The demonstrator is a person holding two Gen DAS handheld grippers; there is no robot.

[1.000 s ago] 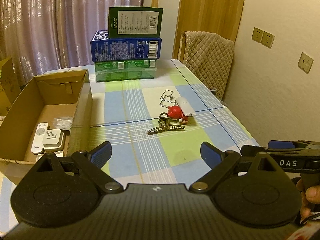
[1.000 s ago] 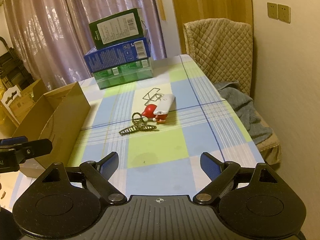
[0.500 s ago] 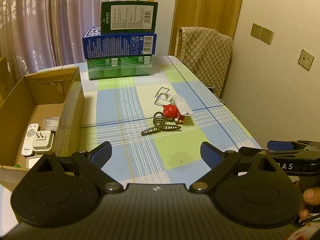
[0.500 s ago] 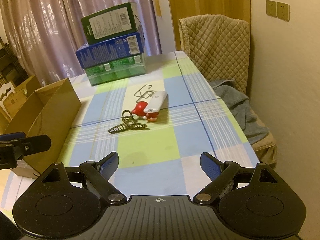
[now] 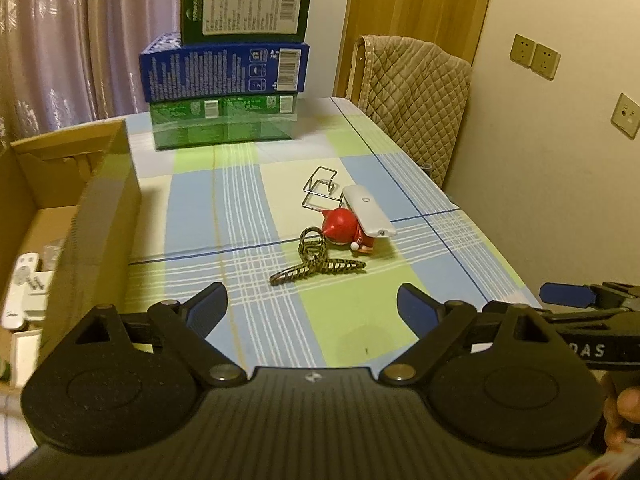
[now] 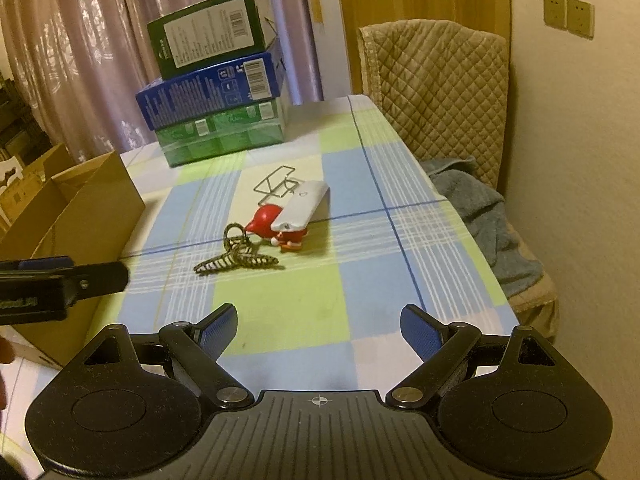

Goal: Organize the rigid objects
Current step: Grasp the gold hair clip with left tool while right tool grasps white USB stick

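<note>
A small pile lies mid-table: a patterned hair claw clip [image 5: 316, 266] [image 6: 236, 261], a red figurine [image 5: 344, 226] [image 6: 276, 224], a white oblong device [image 5: 368, 210] [image 6: 304, 204] leaning on the figurine, and a bent wire holder [image 5: 322, 184] [image 6: 278, 182] behind them. My left gripper [image 5: 312, 304] hovers short of the clip; its jaws are closing a little, with nothing between them. My right gripper [image 6: 318, 326] stands open and empty, nearer the table's front edge. An open cardboard box [image 5: 100, 216] [image 6: 92, 208] at the left holds white plugs and a remote [image 5: 20, 284].
Three stacked cartons [image 5: 228, 80] [image 6: 216, 80] stand at the table's far end. A chair with a quilted cover [image 5: 412, 92] [image 6: 436, 84] and a grey towel [image 6: 488, 216] sit along the right side, close to the wall. Curtains hang behind.
Both grippers have moved forward and lower toward the pile, which looks larger now. The left jaws have narrowed slightly. Nothing on the table has shifted.
</note>
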